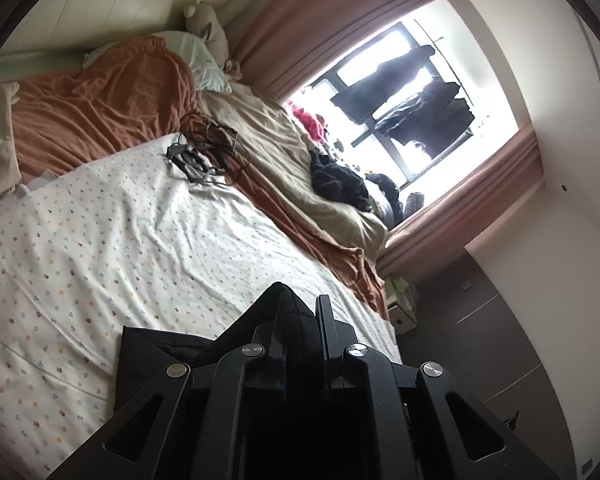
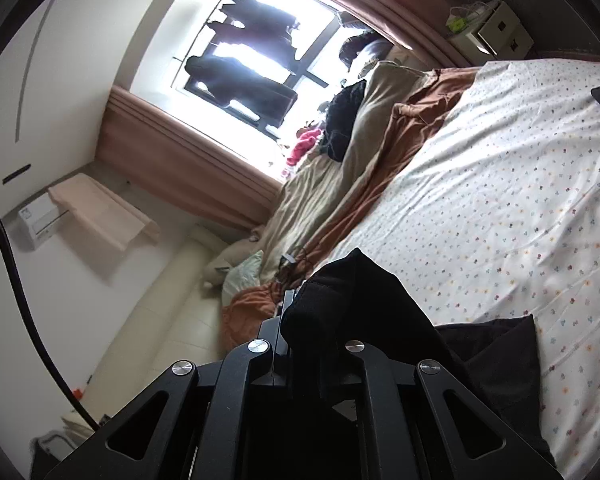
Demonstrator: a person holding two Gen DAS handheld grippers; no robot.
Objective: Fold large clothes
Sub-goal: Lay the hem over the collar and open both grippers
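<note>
I count: one black garment (image 1: 156, 344), lower centre; two grippers, left gripper (image 1: 300, 312), right gripper (image 2: 304, 312); one plush toy (image 1: 208, 20), upper left; one pillow (image 1: 196, 60).

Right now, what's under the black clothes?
Under the black garment lies the white flowery sheet. Both grippers, left gripper and right gripper, pinch it. What the sheet covers cannot be seen.

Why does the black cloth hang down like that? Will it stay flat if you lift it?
Probably not. The black cloth bunches and droops over the right tongs, so it looks floppy, not stiff. It also folds up between the left tongs, so it likely bends easily. It will probably sag onto the dotted sheet wherever nothing holds it.
</note>
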